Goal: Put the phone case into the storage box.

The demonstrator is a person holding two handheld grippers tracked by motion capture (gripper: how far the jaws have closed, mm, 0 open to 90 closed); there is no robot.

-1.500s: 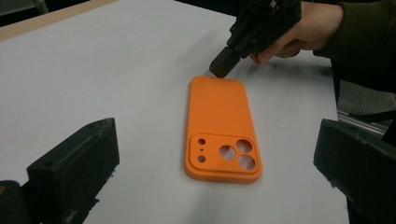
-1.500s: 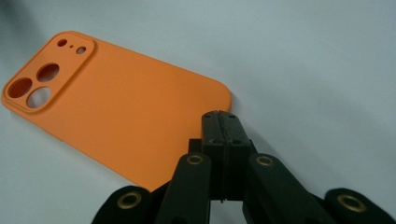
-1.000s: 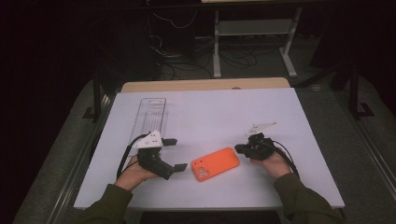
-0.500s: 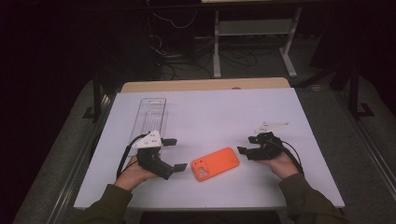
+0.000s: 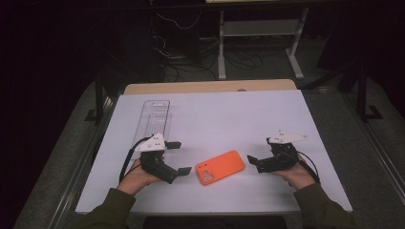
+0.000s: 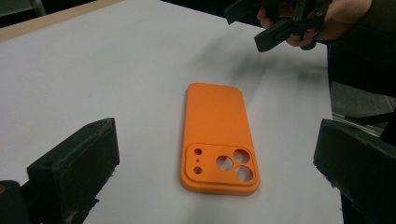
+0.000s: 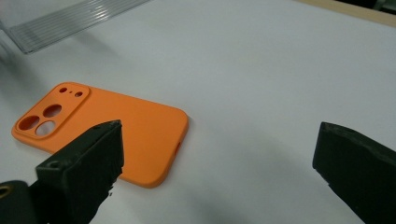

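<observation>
The orange phone case (image 5: 220, 167) lies flat (3 lens holes up), untouched.

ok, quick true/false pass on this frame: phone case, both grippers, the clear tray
1. The orange phone case lies flat on the table with its camera cutouts showing. True.
2. The right gripper is clamped on the case. False: its jaws have just been opening, stand wide and hold nothing, clear of the case.
3. The left gripper is open. True.
4. The clear tray holds the case. False: the case lies on the bare table, nearer the person.
5. The case lies between the two grippers. True.
</observation>
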